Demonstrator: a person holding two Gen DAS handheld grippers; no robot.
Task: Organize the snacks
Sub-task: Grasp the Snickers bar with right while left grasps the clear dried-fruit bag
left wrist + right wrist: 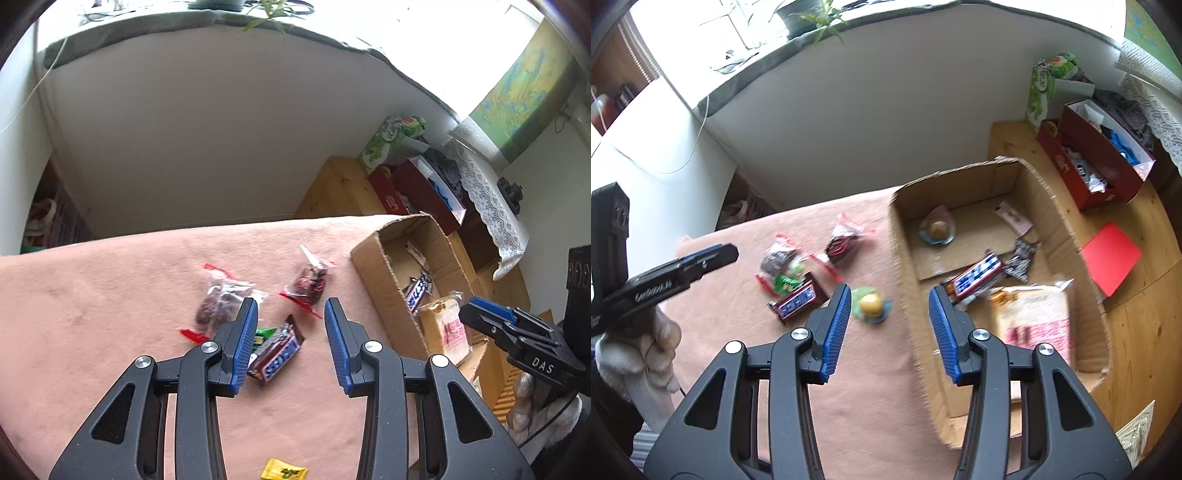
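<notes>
My left gripper is open and empty above the pink cloth, just over a Snickers bar with a green candy beside it. Two clear bags of dark snacks lie beyond. A yellow candy lies near me. My right gripper is open and empty at the left wall of the cardboard box. A round yellow sweet lies on the cloth by its left finger. The box holds another Snickers, a bread pack and a round sweet.
A wooden bench right of the box carries a red card, red boxes and green tissue packs. A white wall and windowsill with a plant stand behind. The cloth's far edge drops off behind the bags.
</notes>
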